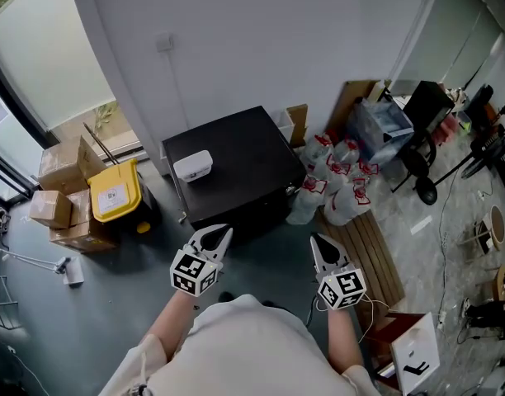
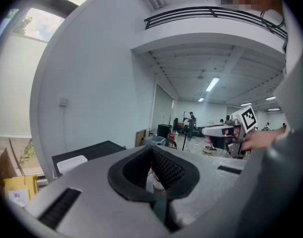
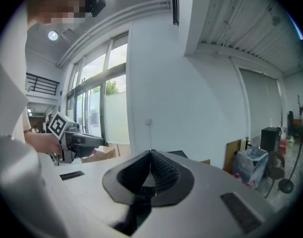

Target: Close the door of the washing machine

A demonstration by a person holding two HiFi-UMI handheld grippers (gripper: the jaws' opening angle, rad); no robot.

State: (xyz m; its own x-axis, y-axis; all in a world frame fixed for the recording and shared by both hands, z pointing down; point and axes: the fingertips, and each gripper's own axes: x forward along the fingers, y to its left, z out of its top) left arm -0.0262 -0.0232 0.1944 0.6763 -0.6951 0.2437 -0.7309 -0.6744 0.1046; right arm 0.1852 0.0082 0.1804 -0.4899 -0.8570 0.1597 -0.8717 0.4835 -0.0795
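Observation:
The washing machine [image 1: 236,167] is a black box-shaped unit against the white wall, seen from above, with a small white box [image 1: 193,166] on its top. Its front faces me and its door does not show from here. My left gripper [image 1: 225,232] hovers just before the machine's front left edge, jaws together with nothing between them [image 2: 151,148]. My right gripper [image 1: 316,239] hangs level with it off the machine's front right corner, also shut and empty [image 3: 151,152]. Neither touches the machine. Each gripper view shows the other gripper held out beside it.
A yellow bin [image 1: 115,192] and cardboard boxes [image 1: 63,188] stand left of the machine. White bags with red print [image 1: 335,180] are piled at its right, with a slatted wooden pallet [image 1: 372,258] below them. A black chair [image 1: 422,130] and cables sit far right.

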